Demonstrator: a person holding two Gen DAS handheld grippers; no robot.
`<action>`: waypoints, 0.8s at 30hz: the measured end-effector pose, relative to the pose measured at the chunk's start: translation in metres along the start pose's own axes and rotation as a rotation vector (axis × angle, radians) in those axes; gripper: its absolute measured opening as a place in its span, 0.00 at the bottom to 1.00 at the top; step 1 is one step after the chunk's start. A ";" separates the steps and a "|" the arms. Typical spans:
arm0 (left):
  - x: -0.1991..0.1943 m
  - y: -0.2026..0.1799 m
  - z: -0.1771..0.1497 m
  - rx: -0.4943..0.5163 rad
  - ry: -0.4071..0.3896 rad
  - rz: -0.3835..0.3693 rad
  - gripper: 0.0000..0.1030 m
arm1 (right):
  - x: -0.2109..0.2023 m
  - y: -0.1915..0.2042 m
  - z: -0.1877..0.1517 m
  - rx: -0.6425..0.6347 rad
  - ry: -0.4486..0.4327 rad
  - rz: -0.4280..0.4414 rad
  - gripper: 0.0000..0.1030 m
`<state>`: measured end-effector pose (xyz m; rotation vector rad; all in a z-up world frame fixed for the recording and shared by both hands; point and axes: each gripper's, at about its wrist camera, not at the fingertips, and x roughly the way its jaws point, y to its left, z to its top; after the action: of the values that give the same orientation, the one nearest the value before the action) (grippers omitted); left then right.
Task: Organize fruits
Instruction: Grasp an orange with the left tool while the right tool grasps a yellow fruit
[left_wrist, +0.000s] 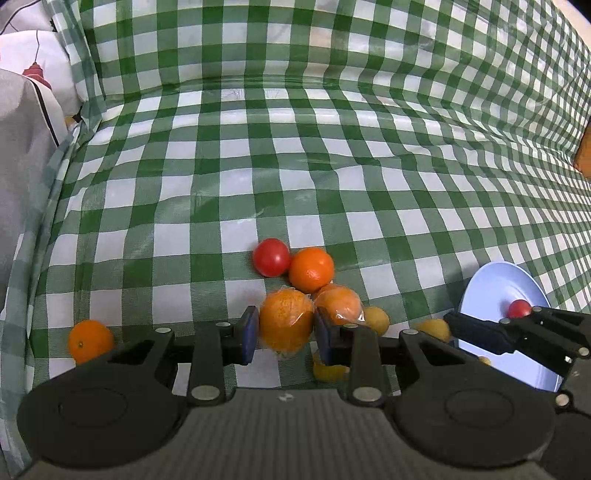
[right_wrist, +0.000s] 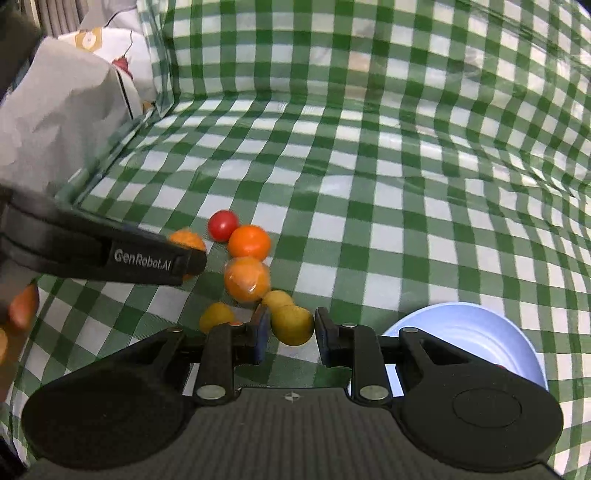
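In the left wrist view my left gripper (left_wrist: 285, 329) is shut on a plastic-wrapped orange (left_wrist: 286, 319). Behind it lie another wrapped orange (left_wrist: 339, 304), a bare orange (left_wrist: 311, 269) and a red tomato (left_wrist: 271, 257). A lone orange (left_wrist: 90, 340) lies at the left. Small yellow fruits (left_wrist: 376, 319) lie to the right. In the right wrist view my right gripper (right_wrist: 290, 334) is shut on a yellow fruit (right_wrist: 292, 325). A pale blue plate (right_wrist: 465, 328) sits at the right; in the left wrist view the plate (left_wrist: 491, 291) holds a small red tomato (left_wrist: 519, 308).
A green-and-white checked cloth (left_wrist: 295, 166) covers the table and rises at the back and sides. Grey and white fabric (right_wrist: 62, 110) lies beyond the left edge. The other gripper's black arm (right_wrist: 110, 254) crosses the left of the right wrist view.
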<state>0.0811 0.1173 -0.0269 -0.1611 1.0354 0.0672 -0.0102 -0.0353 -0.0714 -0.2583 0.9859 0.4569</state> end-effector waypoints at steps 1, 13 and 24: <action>-0.001 -0.001 0.000 0.000 -0.005 -0.004 0.35 | -0.001 -0.002 0.000 0.001 0.000 -0.002 0.27; -0.002 -0.024 0.000 0.073 -0.060 -0.015 0.35 | -0.014 -0.031 -0.002 0.032 -0.039 -0.012 0.27; 0.000 -0.029 0.002 0.083 -0.064 -0.034 0.35 | -0.020 -0.036 -0.001 0.042 -0.046 -0.013 0.27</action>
<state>0.0868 0.0892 -0.0233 -0.1006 0.9691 -0.0018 -0.0032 -0.0725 -0.0549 -0.2154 0.9477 0.4282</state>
